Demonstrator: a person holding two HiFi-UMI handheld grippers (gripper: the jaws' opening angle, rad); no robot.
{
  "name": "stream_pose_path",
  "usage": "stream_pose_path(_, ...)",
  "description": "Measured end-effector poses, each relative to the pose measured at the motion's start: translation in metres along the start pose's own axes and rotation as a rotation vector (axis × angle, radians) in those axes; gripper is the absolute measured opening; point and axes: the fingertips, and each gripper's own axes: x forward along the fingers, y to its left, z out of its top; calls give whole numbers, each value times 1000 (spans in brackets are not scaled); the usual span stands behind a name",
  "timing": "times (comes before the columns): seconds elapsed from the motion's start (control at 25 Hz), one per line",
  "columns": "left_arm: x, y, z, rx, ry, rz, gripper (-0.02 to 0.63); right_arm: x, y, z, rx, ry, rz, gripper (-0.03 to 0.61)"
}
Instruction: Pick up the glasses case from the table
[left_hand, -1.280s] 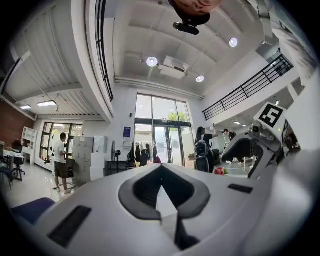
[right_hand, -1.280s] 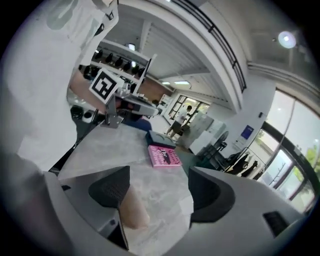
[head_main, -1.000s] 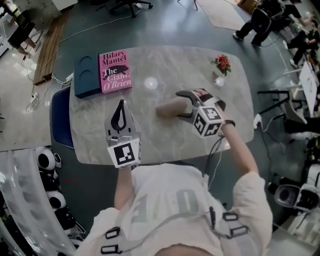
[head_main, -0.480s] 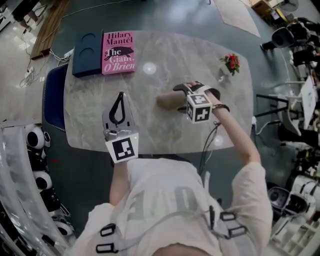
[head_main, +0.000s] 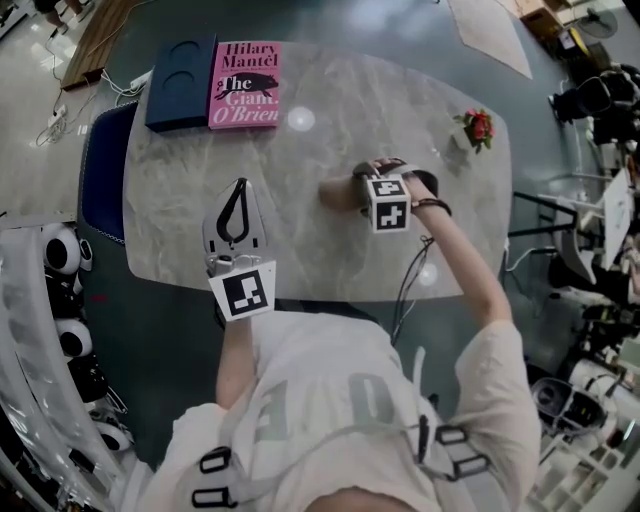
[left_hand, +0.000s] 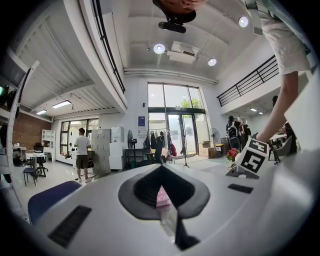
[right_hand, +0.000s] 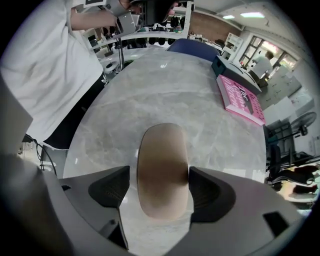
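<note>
Glasses case (right_hand: 162, 170) between right gripper (right_hand: 160, 189) jaws

- My left gripper (head_main: 238, 186), grey two-jaw body with a black-and-white marker cube: held low and level, pointing forward, jaws closed tip to tip (left_hand: 161, 167).
- My left forearm (head_main: 232, 350): bare, tucked close to the torso.
- My right gripper (head_main: 352, 190), same build: turned toward my left, jaws standing apart (right_hand: 160, 186).
- My right arm (head_main: 468, 275): bare, stretched forward from a pale sleeve.
</note>
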Motion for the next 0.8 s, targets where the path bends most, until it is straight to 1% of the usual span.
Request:
stream_pose_path(0.2,2,5,-6,-7,12,5,3,11,-5,2,7,5,-1,339)
stream_pose_path(0.64,4,4,-11,-16,11,-5,3,26,-1,1,-8,79,90,342)
stream_pose_path(0.8,5,4,-14,-21,18,-11,3,32,-3,3,8,91,95,350)
